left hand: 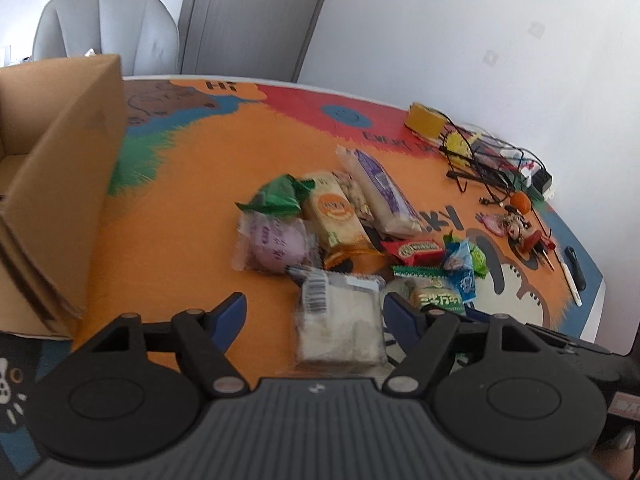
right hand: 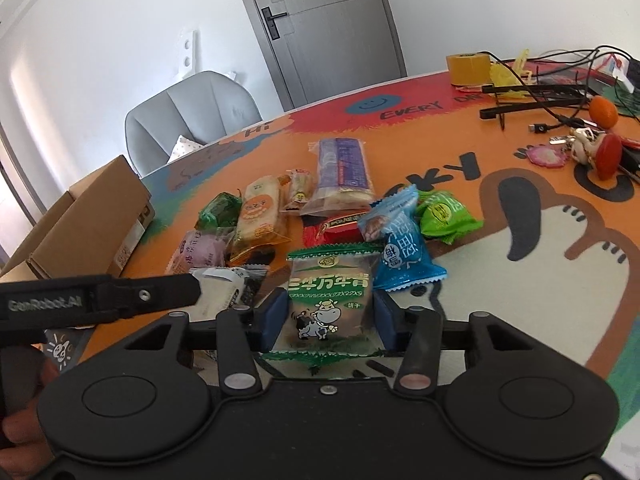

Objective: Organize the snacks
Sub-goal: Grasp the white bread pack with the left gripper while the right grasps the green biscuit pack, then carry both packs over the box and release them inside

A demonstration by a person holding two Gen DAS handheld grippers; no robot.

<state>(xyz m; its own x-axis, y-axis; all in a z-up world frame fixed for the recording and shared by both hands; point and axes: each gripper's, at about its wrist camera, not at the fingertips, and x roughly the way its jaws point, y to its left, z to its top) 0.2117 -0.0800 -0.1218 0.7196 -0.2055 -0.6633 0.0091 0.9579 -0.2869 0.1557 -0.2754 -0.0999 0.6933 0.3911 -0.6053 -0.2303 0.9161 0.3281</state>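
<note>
Two grippers in view, one per camera. Right gripper (right hand: 328,318): blue pads (right hand: 271,316) pressed against both side edges of a clear biscuit packet with a green top band and a cartoon cow (right hand: 330,304), so it is clamped on that packet; the packet sits low over the tablecloth, contact with the cloth cannot be judged. Left gripper (left hand: 316,312): fingers spread wide, nothing between the pads; a white wrapped cake with a barcode label (left hand: 340,320) lies on the cloth in the gap, nearer the right-hand finger, contact with it unclear. In the right wrist view the left gripper's black arm (right hand: 100,296) reaches in from the left edge toward that same white cake (right hand: 224,288). Just beyond, the snack pile: blue candy packet (right hand: 400,244), bright green packet (right hand: 444,216), red packet (right hand: 340,226), purple round pastry (left hand: 272,244), orange-labelled cracker pack (left hand: 336,216), dark green wrapped piece (left hand: 280,196), long purple-labelled bar (left hand: 380,192). All rest on the orange cartoon tablecloth (left hand: 180,220), touching or overlapping. Open cardboard box (left hand: 60,184) stands at the table's left side, well apart from the pile. Far right: tangle of black cables (left hand: 488,160), yellow tape roll (right hand: 468,68), small orange fruit (right hand: 604,110), keyring charms (right hand: 592,148). Behind the table: grey chair (left hand: 104,28), grey door (right hand: 324,24).
</note>
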